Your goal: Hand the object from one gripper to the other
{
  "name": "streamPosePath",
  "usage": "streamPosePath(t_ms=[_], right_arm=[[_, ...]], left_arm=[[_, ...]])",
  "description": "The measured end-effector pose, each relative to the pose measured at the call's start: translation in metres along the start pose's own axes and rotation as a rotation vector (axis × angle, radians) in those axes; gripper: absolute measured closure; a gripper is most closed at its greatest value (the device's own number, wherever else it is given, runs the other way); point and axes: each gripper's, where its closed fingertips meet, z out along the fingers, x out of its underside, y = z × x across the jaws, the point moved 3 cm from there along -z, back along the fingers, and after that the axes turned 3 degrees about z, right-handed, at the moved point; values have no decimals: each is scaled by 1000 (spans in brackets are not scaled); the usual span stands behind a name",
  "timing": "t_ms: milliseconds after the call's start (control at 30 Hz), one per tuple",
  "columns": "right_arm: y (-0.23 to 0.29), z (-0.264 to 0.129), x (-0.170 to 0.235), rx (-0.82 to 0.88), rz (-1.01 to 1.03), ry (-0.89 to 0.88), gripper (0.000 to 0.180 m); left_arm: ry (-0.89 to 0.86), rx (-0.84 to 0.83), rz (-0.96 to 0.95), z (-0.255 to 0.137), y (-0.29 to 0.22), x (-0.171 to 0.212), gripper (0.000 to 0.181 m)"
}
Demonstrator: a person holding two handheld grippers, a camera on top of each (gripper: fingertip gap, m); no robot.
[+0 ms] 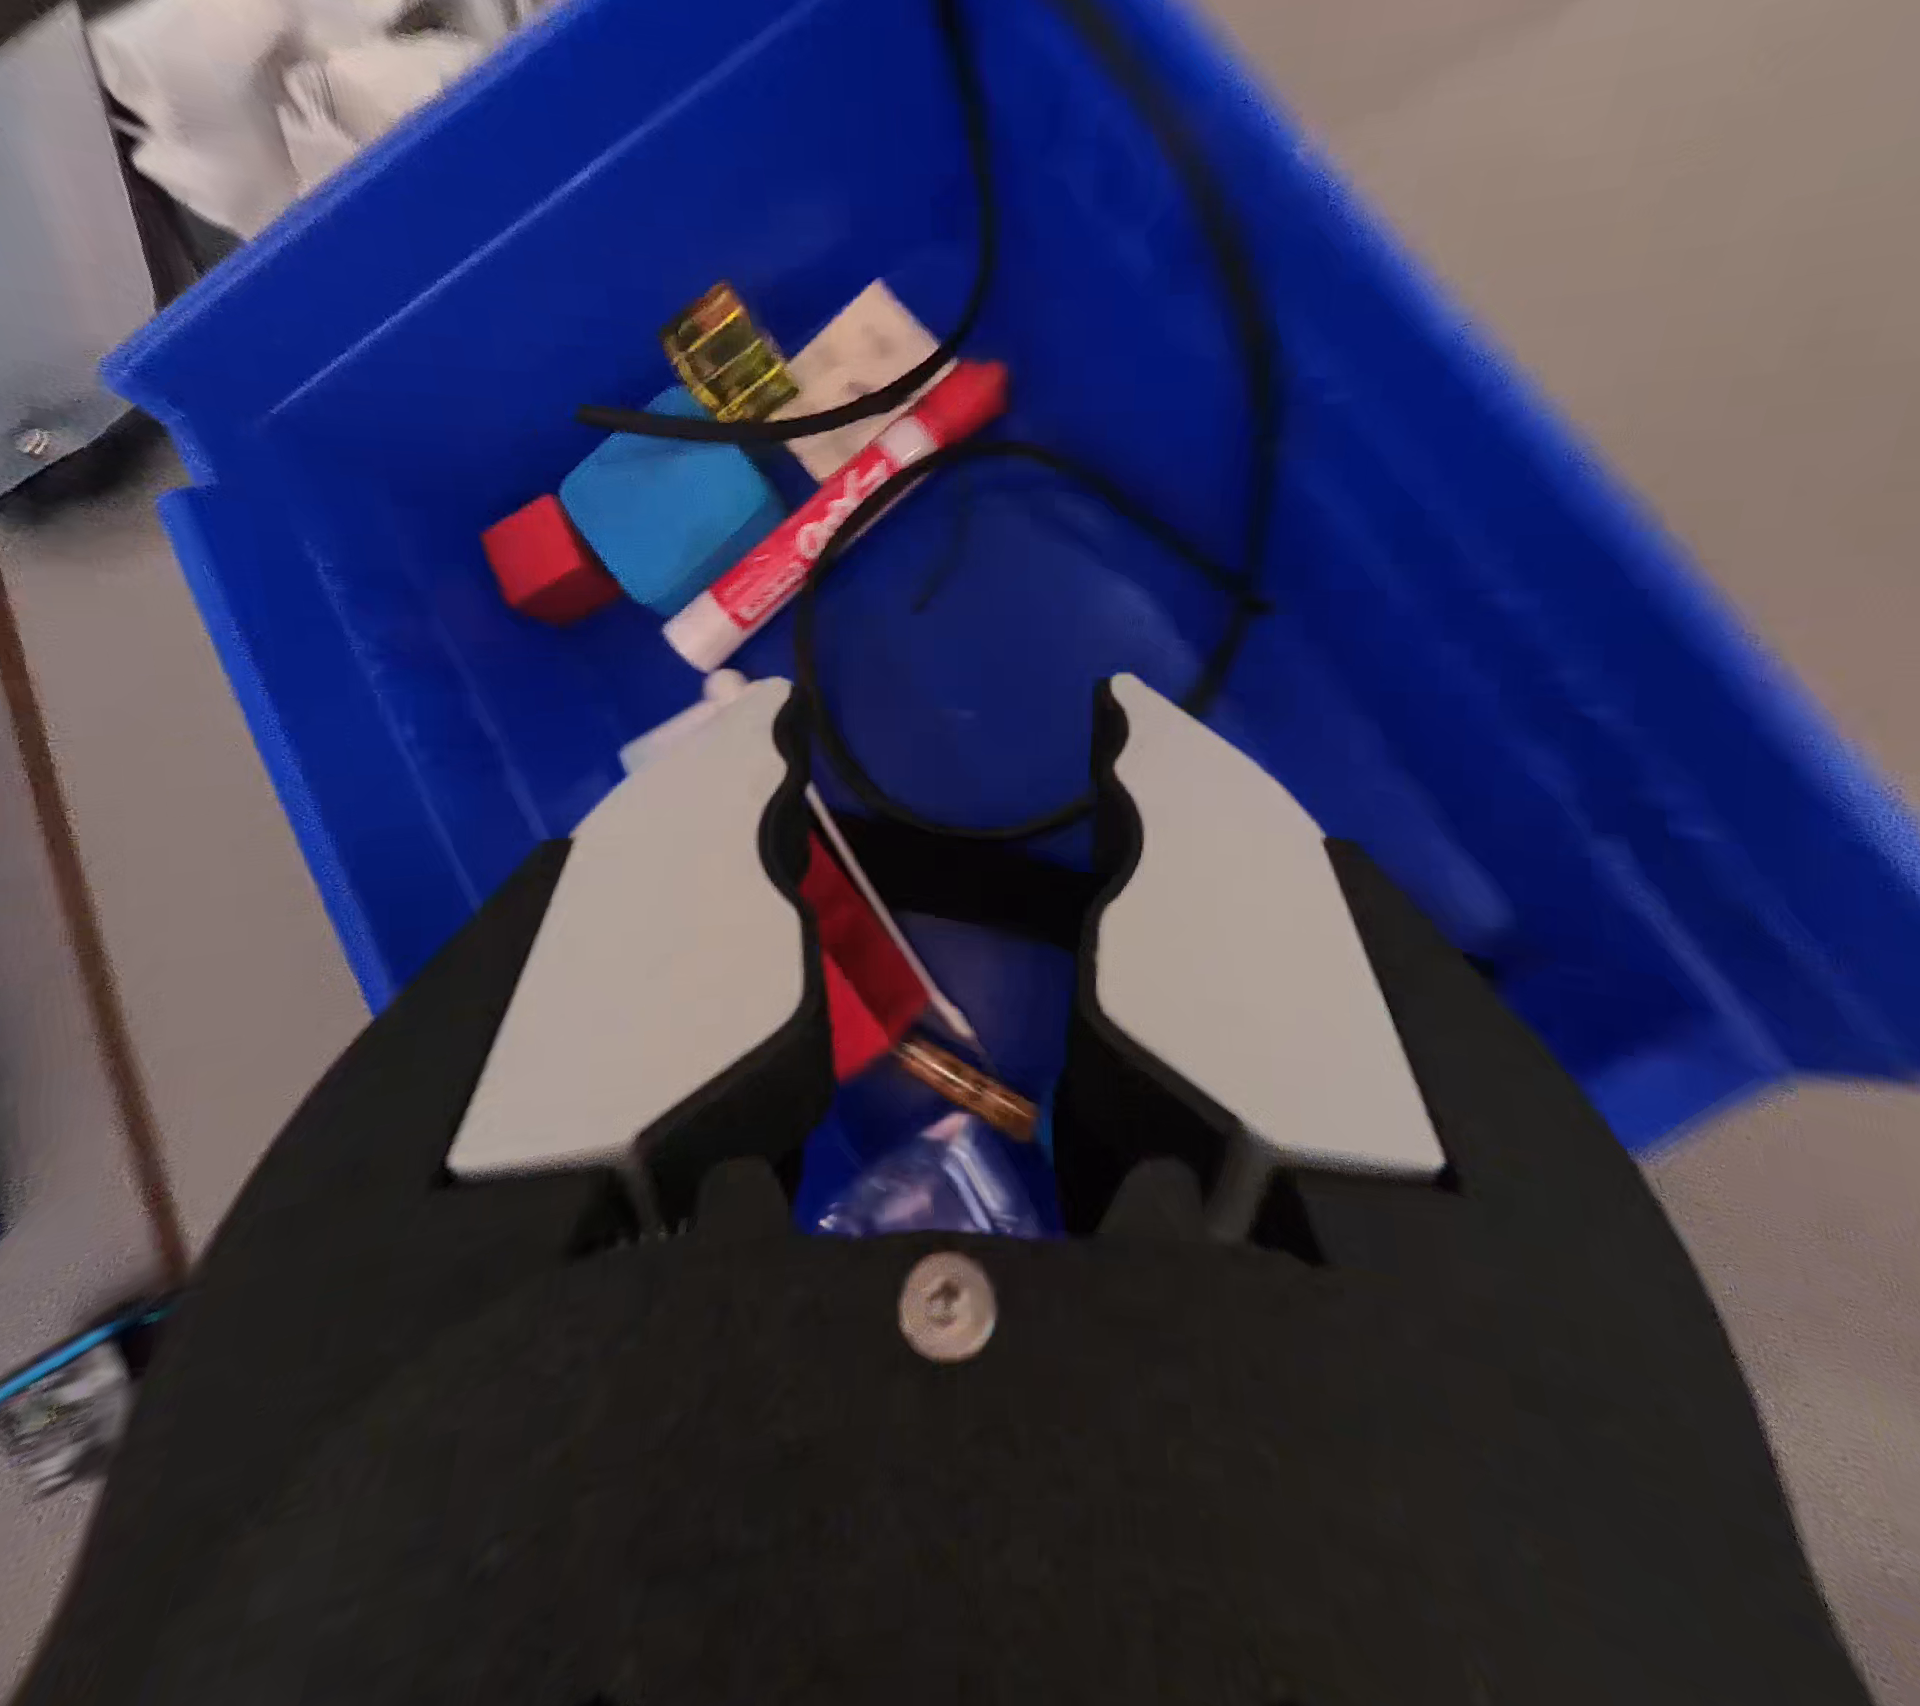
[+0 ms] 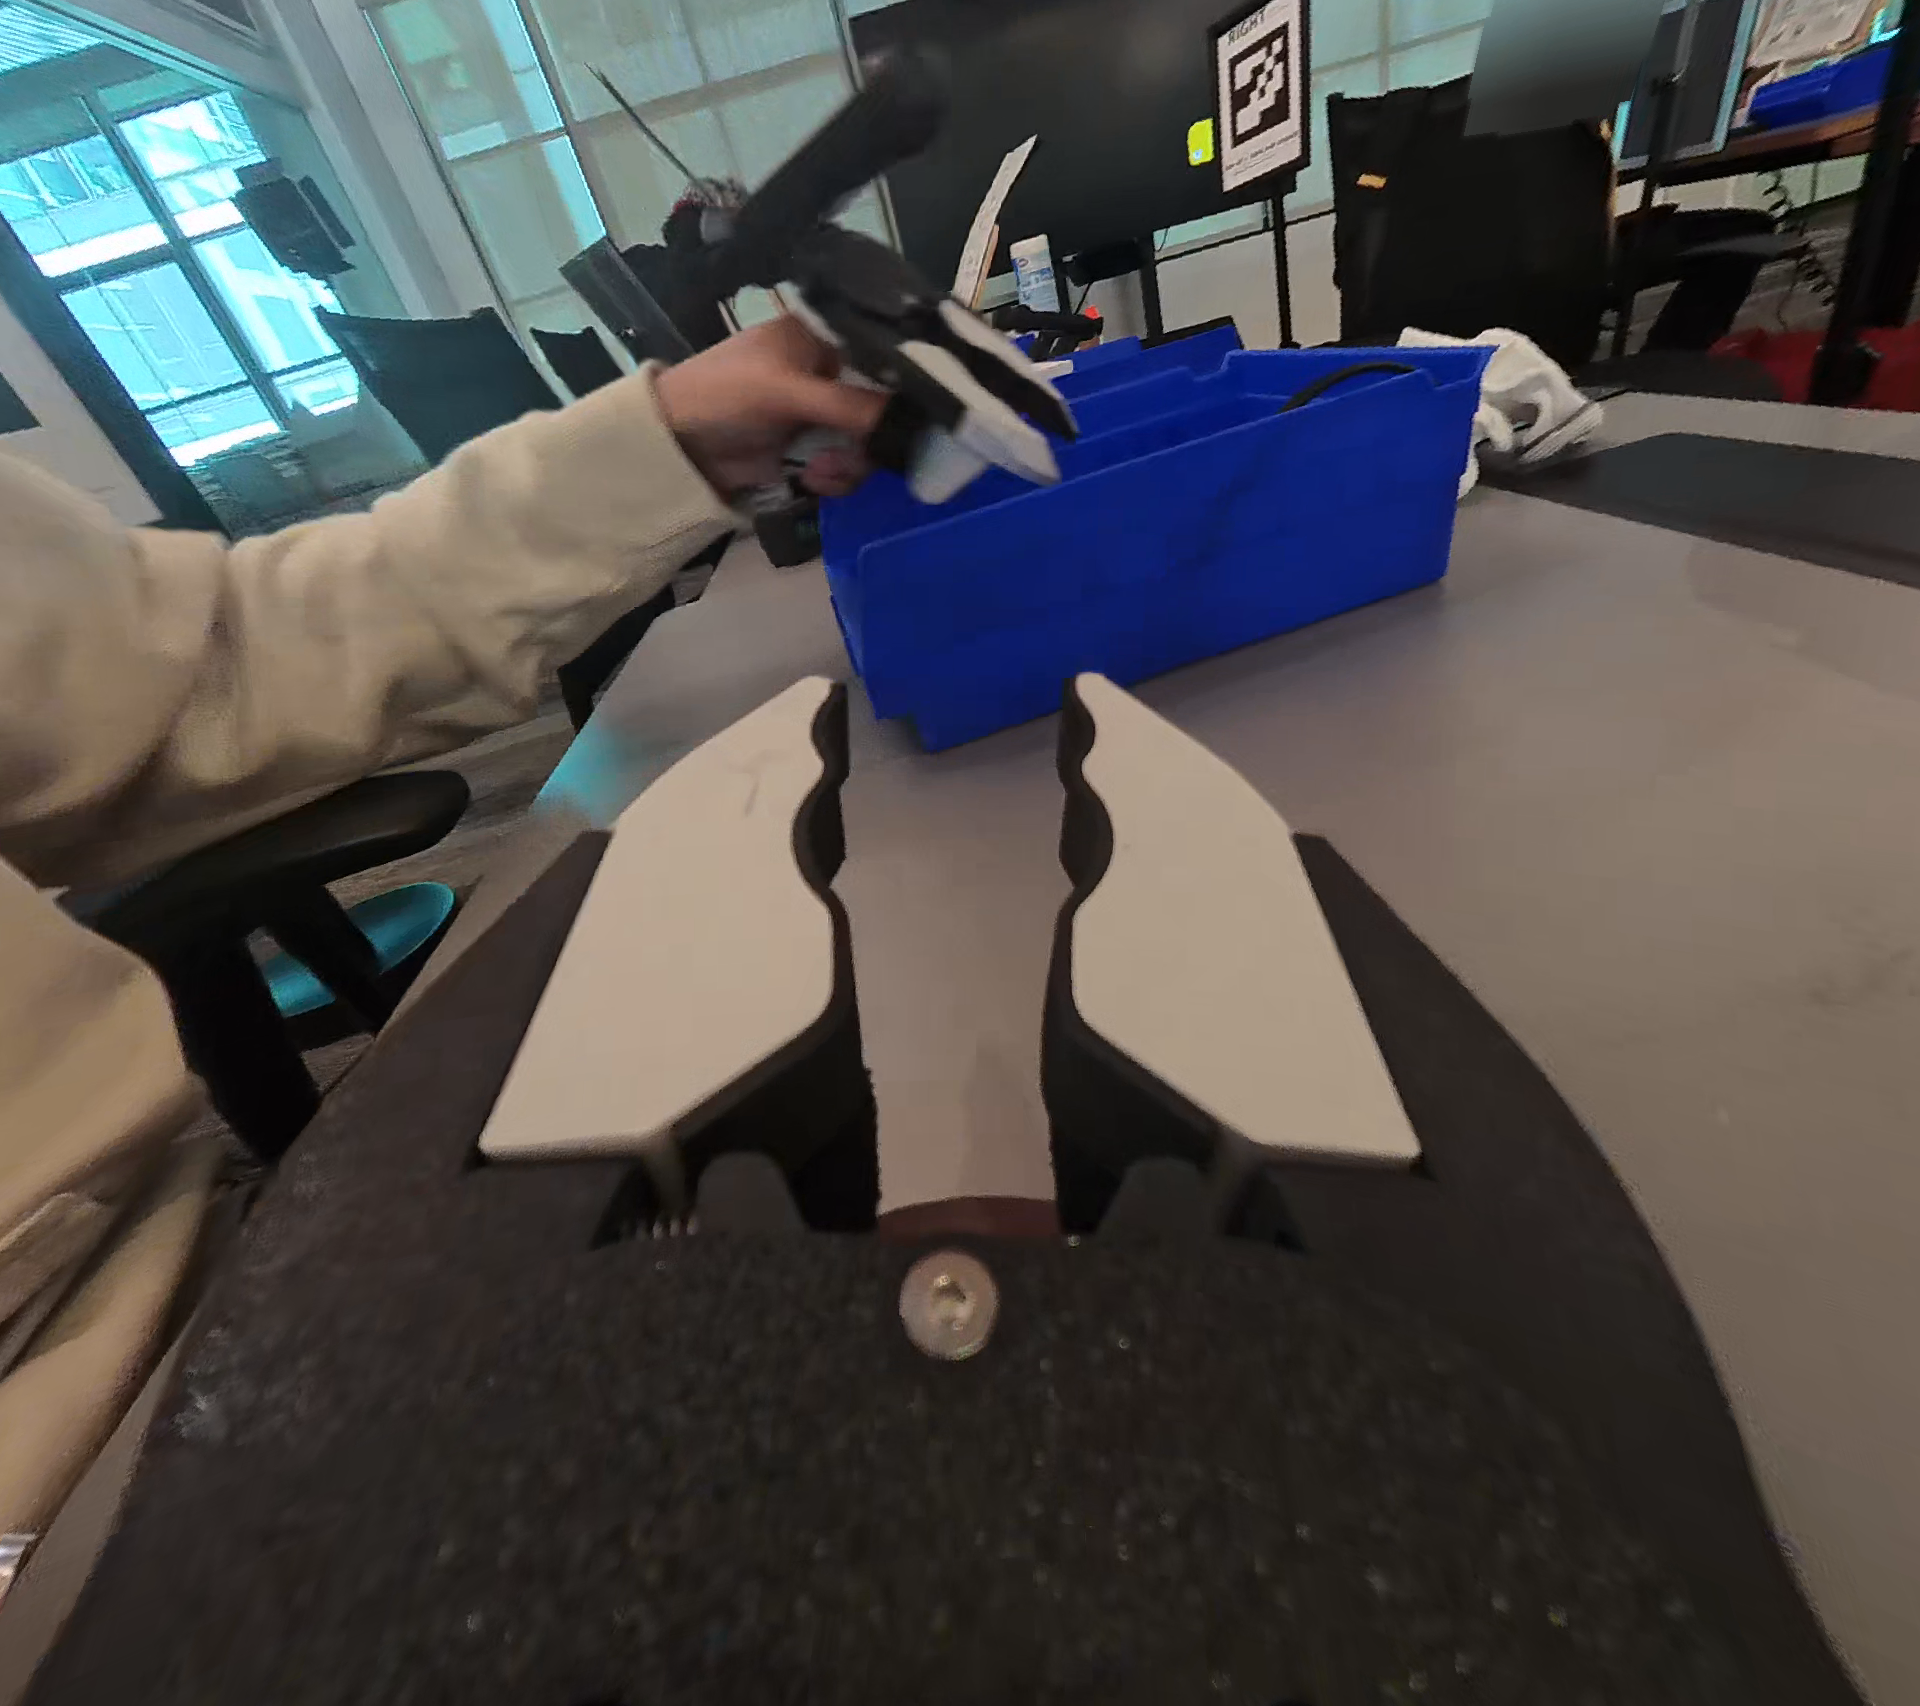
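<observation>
No object is held yet, and which one is meant cannot be told. The likeliest pick is the red marker [image 1: 847, 503], lying on a slant at the middle of the left wrist view, on the floor of the blue bin [image 1: 1403, 617]. It looks light, stiff and smooth, so it might slip or swing. A hold across the barrel near its middle, leaving one end free for the other fingers, seems wisest.

A thin black cord [image 1: 1039, 129] loops over and around it and may snag on a lift. Just left of the marker lie a blue block [image 1: 665, 513], a red cube [image 1: 540, 560] and a yellow clip [image 1: 727, 352]; a white card [image 1: 862, 347] sits above.

The left gripper [image 1: 945, 711] hangs over the bin, fingers spread and grasping nothing.

In the right wrist view the right gripper [image 2: 951, 711] is low over the grey counter [image 2: 1558, 721], well short of the bin [image 2: 1143, 576], its fingers parted and empty. The left gripper [image 2: 1023, 435] shows at centre, held in a hand [image 2: 748, 409] above the bin's near end.
</observation>
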Motion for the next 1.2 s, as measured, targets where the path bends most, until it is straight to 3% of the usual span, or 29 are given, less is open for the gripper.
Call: streamPosePath(t_ms=[233, 267, 333, 467, 767, 1200], right_arm=[[-1, -2, -1, -3, 26, -9, 144], [-2, -3, -1, -4, 40, -13, 144], [-3, -5, -1, -10, 66, -20, 144], [-6, -7, -2, -17, 108, -29, 144], [-5, -4, 1, -14, 98, -2, 146], [-4, -1, 3, 45, 37, 24, 149]], left_arm=[[399, -77, 121, 82, 43, 23, 137], [418, -98, 146, 86, 45, 25, 141], [405, -109, 198, 89, 42, 25, 176], [371, -215, 231, 82, 45, 24, 176], [274, -365, 253, 29, 50, 15, 176], [-77, -665, 176, -112, 74, -53, 176]])
